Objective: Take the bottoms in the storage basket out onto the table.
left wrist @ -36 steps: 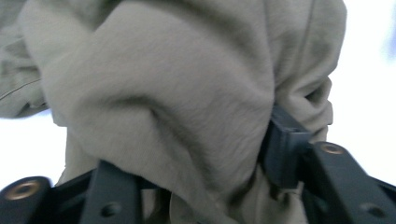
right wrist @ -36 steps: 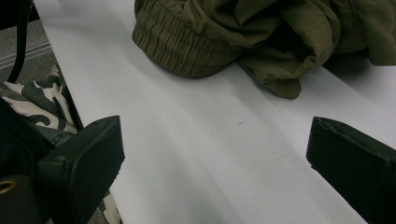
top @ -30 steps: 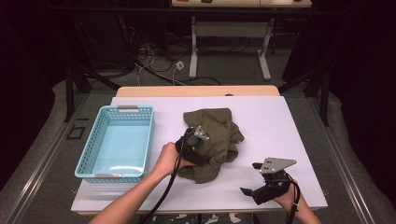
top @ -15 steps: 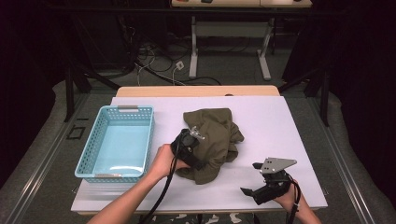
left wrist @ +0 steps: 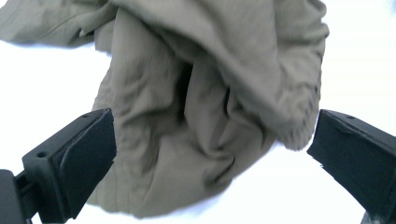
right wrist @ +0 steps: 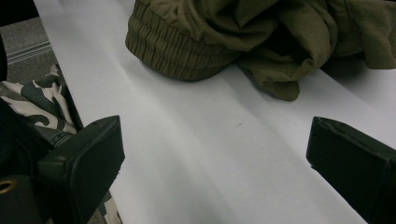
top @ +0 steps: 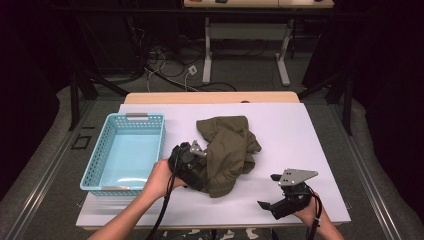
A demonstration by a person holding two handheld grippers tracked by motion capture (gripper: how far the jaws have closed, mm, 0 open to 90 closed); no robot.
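- A crumpled olive-green garment [top: 231,152] lies in a heap near the middle of the white counter [top: 300,130], a little toward the near side.
- The left gripper [top: 192,162] sits at the left edge of the garment, held by the left hand [top: 161,177]. From above I cannot tell if it touches the cloth.
- In the left gripper view its jaws stand wide apart; they have just been opening. The folds of the garment [left wrist: 205,102] lie between and beyond them, but the pads do not press on the cloth.
- The right gripper [top: 280,197] rests low at the near right part of the counter, well apart from the garment, with the right hand [top: 311,212] behind it.
- In the right gripper view its jaws are also apart, with only bare counter [right wrist: 210,158] between them. Farther on, the ribbed hem of the garment [right wrist: 182,46] is seen.
- A light blue basket [top: 98,167] stands on the left side of the counter, near the left hand, with nothing inside it.
- A camouflage-patterned cloth [right wrist: 35,109] shows beside the counter edge in the right gripper view.
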